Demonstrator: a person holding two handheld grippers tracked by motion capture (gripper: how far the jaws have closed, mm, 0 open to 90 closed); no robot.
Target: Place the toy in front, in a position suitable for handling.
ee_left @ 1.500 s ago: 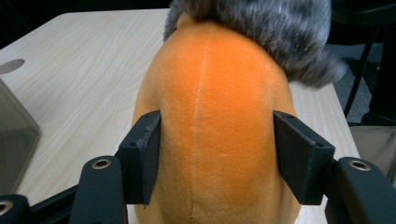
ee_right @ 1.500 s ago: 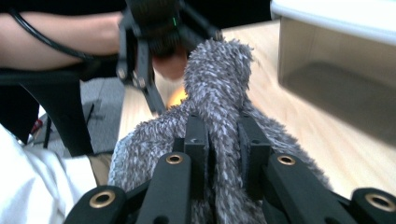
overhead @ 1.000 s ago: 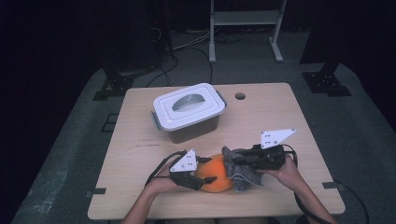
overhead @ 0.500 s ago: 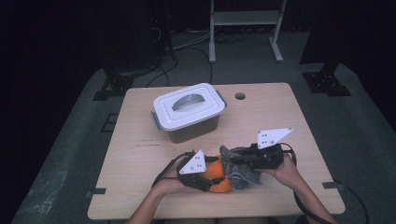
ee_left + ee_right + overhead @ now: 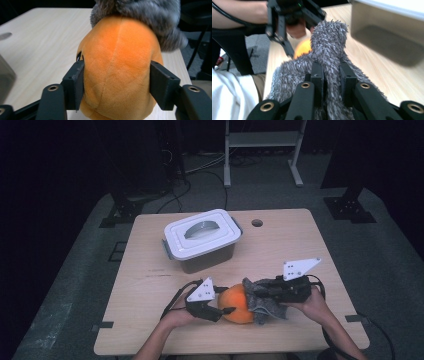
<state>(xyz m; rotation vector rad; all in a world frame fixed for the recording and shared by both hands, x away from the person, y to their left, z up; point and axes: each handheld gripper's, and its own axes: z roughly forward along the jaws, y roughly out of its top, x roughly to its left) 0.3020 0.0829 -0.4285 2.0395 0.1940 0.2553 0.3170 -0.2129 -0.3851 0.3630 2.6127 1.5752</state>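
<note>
The orange plush (image 5: 120, 67), squeezed in my left gripper (image 5: 117, 85) while my right gripper (image 5: 331, 82) pinches its grey fuzzy cover (image 5: 329, 45), could squirt free if I tug hard.

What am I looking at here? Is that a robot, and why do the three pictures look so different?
No robot: a person sits at a wooden table and holds a hand tool with two black jaws in each hand. The high view looks down from above. The other two come from small cameras riding on the tools, looking along their jaws.

The left gripper has its jaws on either side of an orange plush toy; they have just closed a little and press into its sides. The right gripper is pinched shut on the grey furry fabric that sits against the toy. Farther back stands a lidded white plastic box.
</note>
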